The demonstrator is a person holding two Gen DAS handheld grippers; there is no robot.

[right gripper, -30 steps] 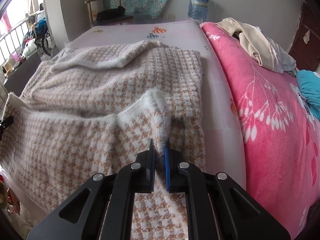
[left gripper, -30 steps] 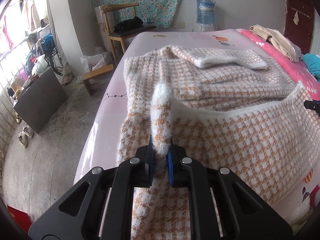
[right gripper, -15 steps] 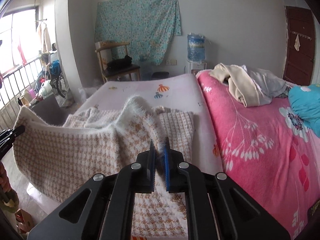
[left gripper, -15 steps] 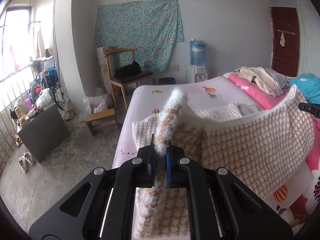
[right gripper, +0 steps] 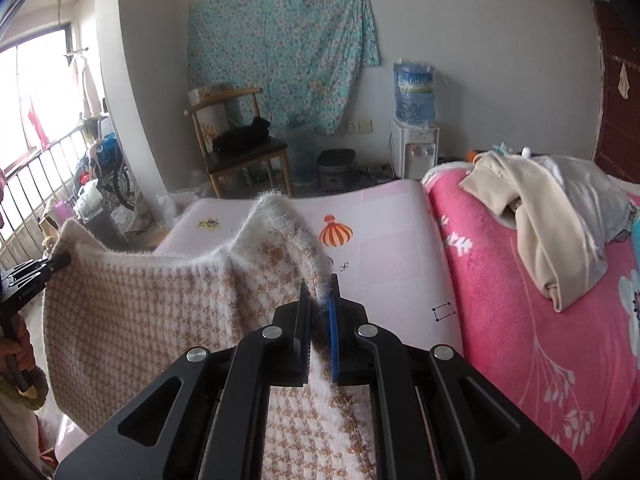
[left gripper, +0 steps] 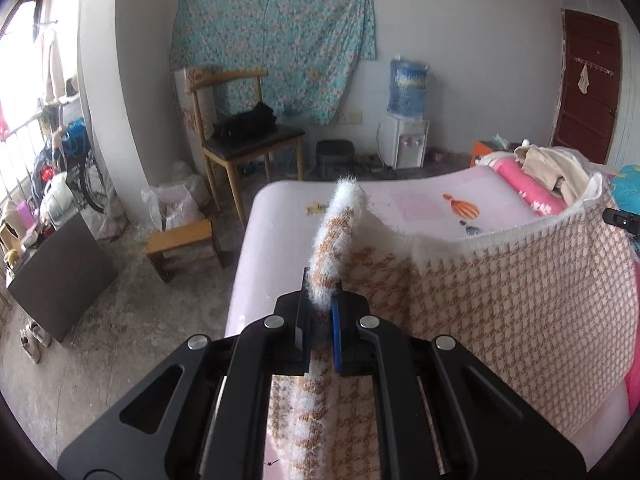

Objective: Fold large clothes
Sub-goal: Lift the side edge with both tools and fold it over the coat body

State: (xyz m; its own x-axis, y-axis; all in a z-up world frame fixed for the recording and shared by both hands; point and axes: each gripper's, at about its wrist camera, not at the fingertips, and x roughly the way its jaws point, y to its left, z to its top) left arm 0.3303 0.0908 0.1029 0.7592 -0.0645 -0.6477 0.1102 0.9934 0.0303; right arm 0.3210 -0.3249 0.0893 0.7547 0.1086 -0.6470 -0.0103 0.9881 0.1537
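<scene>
Left tongs [left gripper: 320, 312] and right tongs [right gripper: 319, 312] each clamped on a fuzzy edge of the houndstooth sweater [left gripper: 520, 300], now lifted off the bed [right gripper: 392, 232] where it lay flat a second ago, screening the pink blanket [right gripper: 520, 300] beside it.

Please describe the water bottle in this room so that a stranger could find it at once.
Look at the far white wall with the hanging turquoise floral cloth. To its right a small white dispenser stands on the floor. The big blue transparent water bottle sits upside down on it, the only blue container there.
</scene>
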